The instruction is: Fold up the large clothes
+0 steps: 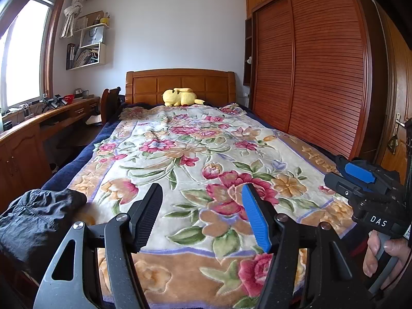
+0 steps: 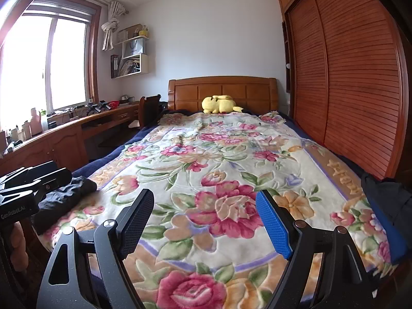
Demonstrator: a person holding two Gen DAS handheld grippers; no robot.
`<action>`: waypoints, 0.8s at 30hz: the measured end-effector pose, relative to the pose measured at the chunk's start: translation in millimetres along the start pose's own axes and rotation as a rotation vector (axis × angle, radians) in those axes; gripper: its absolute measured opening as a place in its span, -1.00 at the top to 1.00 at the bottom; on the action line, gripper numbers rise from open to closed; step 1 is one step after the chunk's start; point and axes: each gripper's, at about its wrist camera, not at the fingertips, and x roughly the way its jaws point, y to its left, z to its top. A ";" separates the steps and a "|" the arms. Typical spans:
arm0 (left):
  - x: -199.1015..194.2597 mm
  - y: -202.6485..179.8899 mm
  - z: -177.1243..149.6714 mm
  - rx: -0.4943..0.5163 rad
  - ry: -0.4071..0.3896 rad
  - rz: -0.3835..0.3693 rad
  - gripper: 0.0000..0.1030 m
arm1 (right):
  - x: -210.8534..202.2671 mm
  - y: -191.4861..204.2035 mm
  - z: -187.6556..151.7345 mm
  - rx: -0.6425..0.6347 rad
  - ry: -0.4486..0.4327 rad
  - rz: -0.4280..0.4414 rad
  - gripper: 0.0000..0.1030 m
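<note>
Lying bunched at the near left corner of the bed, the dark grey-black crumpled cloth garment [image 1: 38, 219] is resting on the thick floral plush blanket [image 1: 195, 154], with part of it seeming to droop over the bed's edge. By the look of its seams and deep creases, it is probably a light, limp woven fabric that is going to sag and slide rather than hold a shape, so it is likely best taken by a hem or a seamed corner, one point per side, and lifted clear to spread flat on the open middle of the blanket. A second dark garment [image 2: 386, 200] is lying at the right edge of the bed by the reddish slatted wooden wardrobe [image 2: 360, 77]; whether it is one piece or several is not clear. The left tool [image 1: 203, 216] is hovering over the foot of the bed with its black and blue fingers spread wide, gripping nothing and touching nothing. The right tool [image 2: 206, 221] is likewise standing wide apart and empty above the blanket, held just right of the left one. Neither is reaching the cloth yet. A yellow plush toy [image 1: 180, 97] is sitting at the headboard, well apart from the work.
</note>
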 end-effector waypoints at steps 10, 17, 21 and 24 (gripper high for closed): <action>-1.7 -2.0 -2.3 -0.003 0.000 0.004 -0.27 | 0.8 0.5 0.3 0.001 -0.004 -0.002 -0.61; -1.8 -1.4 -2.4 -0.004 0.000 0.003 -0.27 | 0.8 -0.3 0.2 0.001 -0.009 -0.002 -0.61; -1.9 -1.4 -2.4 -0.003 0.000 0.002 -0.27 | 0.8 -0.7 0.0 0.002 -0.010 -0.002 -0.61; -2.0 -1.4 -2.4 -0.003 0.001 0.003 -0.27 | 0.9 -0.5 0.0 0.001 -0.010 -0.003 -0.61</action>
